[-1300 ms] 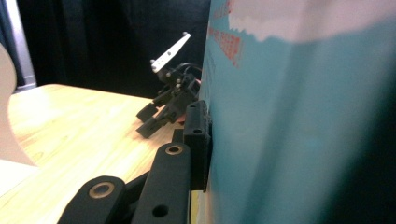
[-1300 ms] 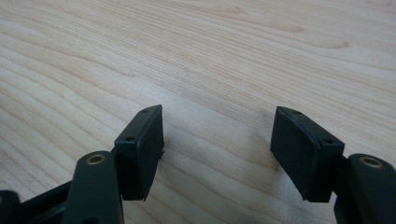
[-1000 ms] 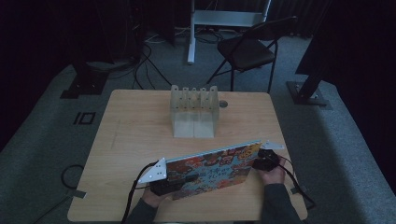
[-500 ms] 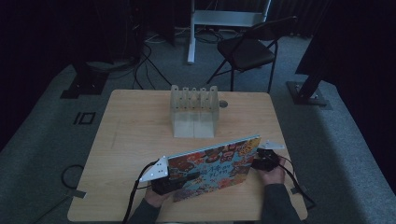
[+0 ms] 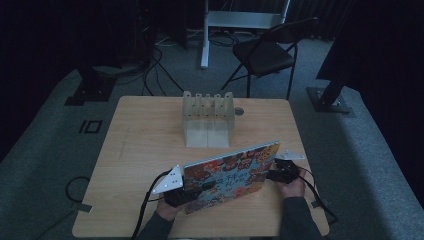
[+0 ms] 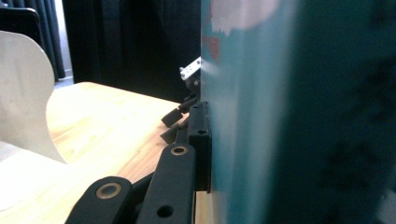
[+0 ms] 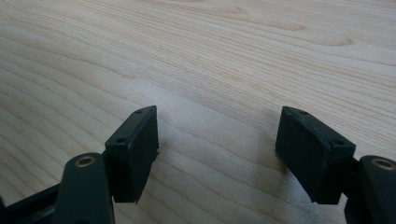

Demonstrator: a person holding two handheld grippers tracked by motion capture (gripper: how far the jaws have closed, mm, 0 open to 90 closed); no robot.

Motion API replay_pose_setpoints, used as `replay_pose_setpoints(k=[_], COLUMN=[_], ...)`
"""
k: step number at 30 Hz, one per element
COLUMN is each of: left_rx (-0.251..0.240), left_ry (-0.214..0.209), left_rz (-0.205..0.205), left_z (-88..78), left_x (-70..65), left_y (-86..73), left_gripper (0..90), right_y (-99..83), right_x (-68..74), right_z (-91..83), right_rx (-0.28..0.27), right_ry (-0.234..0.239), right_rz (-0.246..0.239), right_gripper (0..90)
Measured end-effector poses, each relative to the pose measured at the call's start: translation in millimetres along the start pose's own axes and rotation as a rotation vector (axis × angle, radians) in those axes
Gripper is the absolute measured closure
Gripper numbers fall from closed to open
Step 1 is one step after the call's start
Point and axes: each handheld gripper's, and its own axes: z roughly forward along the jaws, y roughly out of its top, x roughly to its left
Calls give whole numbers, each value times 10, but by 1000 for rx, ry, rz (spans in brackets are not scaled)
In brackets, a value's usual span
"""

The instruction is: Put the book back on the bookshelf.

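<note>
A book with a colourful cartoon cover (image 5: 227, 175) stands tilted on its lower edge near the front of the wooden table (image 5: 145, 135). My left gripper (image 5: 186, 194) is shut on the book's lower left corner. In the left gripper view one black jaw presses flat against the teal cover (image 6: 280, 121), which hides the other jaw. My right gripper (image 5: 279, 174) sits just beside the book's right edge. In the right gripper view its jaws (image 7: 217, 149) stand open over bare wood with nothing between them.
A pale slotted rack (image 5: 207, 117) stands at the middle back of the table, and its curved side (image 6: 23, 93) is close in the left gripper view. A small round disc (image 5: 239, 111) lies beside it. A folding chair (image 5: 265, 52) and stand bases sit beyond the table.
The book's top edge has risen, so it stands more upright than before. Both hands have stayed almost in place.
</note>
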Motion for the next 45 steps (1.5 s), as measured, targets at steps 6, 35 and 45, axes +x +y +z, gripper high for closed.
replay_pose_setpoints(k=[6, 35, 45], left_rx=[-3, 3, -6], left_ry=[14, 98, 129], left_rz=[7, 20, 21], left_z=[-26, -86, -143], left_x=[-3, 44, 78], left_y=[19, 69, 88], left_gripper=[813, 812, 812], right_y=[0, 10, 10], right_x=[-2, 22, 23], right_z=[-1, 27, 28], right_rx=[0, 29, 30], right_ry=[2, 4, 5], right_rz=[1, -26, -28], right_gripper=[291, 137, 135])
